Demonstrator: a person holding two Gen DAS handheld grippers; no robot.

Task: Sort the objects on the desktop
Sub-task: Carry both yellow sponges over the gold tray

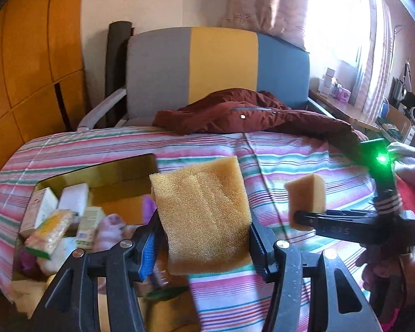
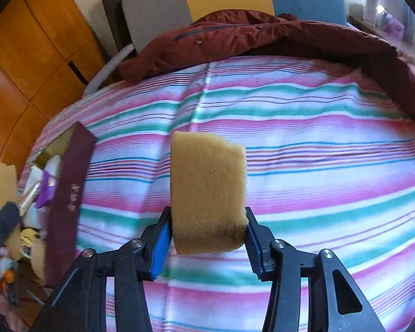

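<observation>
Left wrist view: the left tool (image 1: 204, 238) was clamped on a large square slab of tan open-pore sponge (image 1: 200, 210), held upright at the centre of the frame, its lower edge between the blue-padded fingers (image 1: 148, 251). At lower left lay an open box with a gold-coloured interior (image 1: 119, 174), crowded with small cartons and packets (image 1: 49, 221) whose contents were too blurred to name. At right, the right tool (image 1: 304, 217), seen from the side and carrying a lit green lamp, gripped a smaller thick block of tan sponge (image 1: 307, 202); part of a hand (image 1: 384, 271) showed at the lower right edge. Right wrist view: the right tool (image 2: 207, 235) was closed on the same smaller block (image 2: 207, 191), which stood on end at the centre of the frame, pinched at its base from both sides. Both sponges were held in the air above a bed covered by a pink, white and green striped sheet (image 2: 318, 166). A dark red padded jacket (image 2: 262, 36) lay across the upper part of the bed, before a grey, yellow and blue panelled chair back (image 1: 207, 63). The box's dark maroon outer wall (image 2: 69, 188) appeared at the left.
</observation>
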